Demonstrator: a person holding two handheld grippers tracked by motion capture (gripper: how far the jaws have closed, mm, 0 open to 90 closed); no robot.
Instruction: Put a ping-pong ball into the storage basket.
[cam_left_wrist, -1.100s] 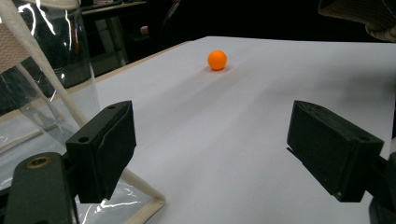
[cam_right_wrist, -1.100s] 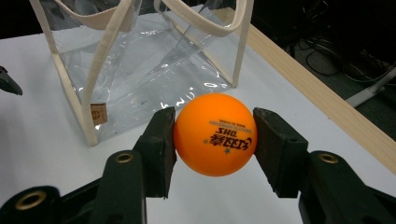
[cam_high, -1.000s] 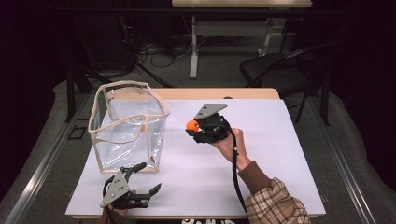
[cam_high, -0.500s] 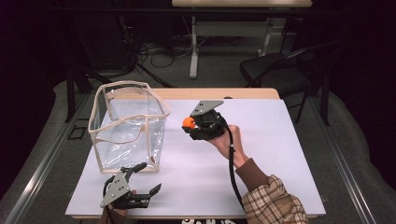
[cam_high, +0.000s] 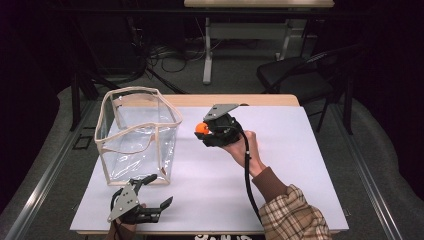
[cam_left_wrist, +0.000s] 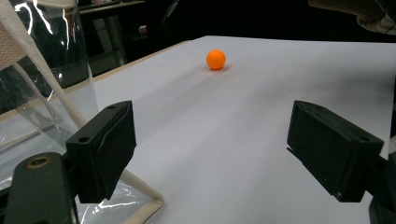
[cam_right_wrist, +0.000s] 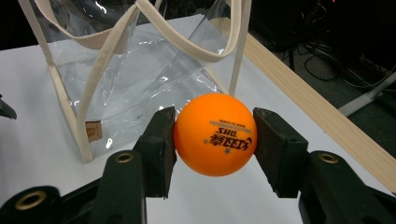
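The orange ball (cam_right_wrist: 215, 134) bears black print, upside down in the right gripper view: "DHS" with stars, and "MADE IN CHINA" (small, barely legible).

One clear bag (cam_high: 137, 135), one chair (cam_high: 295, 75), and seemingly two orange balls (cam_right_wrist: 215, 134).

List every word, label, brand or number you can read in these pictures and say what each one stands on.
"DHS": upside down on the orange table-tennis ball, in the right gripper view.
"MADE IN CHINA": small print beside it on the same ball, barely legible.
Small tan tag on the clear plastic bag with beige trim: too small to read.
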